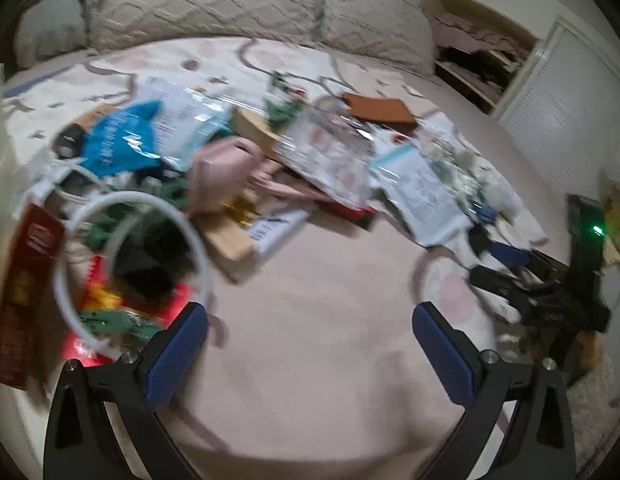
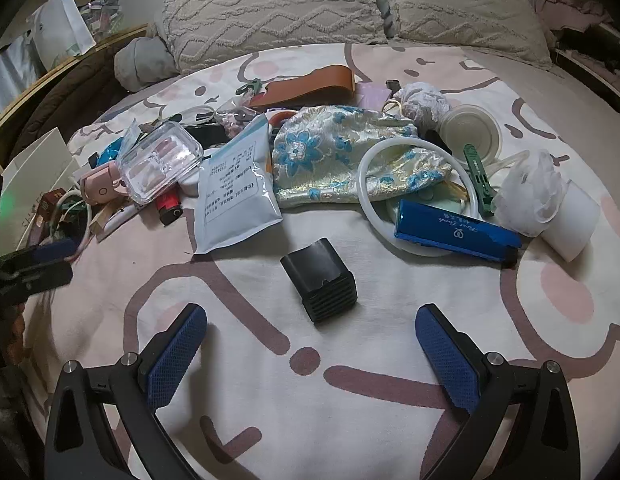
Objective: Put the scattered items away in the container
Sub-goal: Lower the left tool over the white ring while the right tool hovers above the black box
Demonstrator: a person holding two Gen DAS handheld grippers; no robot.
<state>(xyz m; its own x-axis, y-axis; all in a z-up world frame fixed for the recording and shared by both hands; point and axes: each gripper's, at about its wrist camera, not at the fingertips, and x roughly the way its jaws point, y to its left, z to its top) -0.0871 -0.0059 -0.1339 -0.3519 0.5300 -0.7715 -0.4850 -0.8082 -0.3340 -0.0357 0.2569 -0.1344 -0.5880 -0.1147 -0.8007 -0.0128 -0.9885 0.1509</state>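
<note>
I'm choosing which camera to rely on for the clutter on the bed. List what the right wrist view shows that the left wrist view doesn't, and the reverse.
Only the right wrist view shows the black ribbed block just ahead of the open right gripper, the blue metallic case and the floral pouch, all sharp.

Only the left wrist view, blurred, shows the red packet and the open cupboard.

Both show the patterned bedsheet, the textured pillows and the brown leather piece. The left gripper is open too.

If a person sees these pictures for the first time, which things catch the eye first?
Probably the clutter heaped across the cartoon-print bedsheet. In the right wrist view a black ribbed block lies alone just ahead of the open right tool, with a shiny blue case and a blue-flowered brocade pouch behind.
</note>
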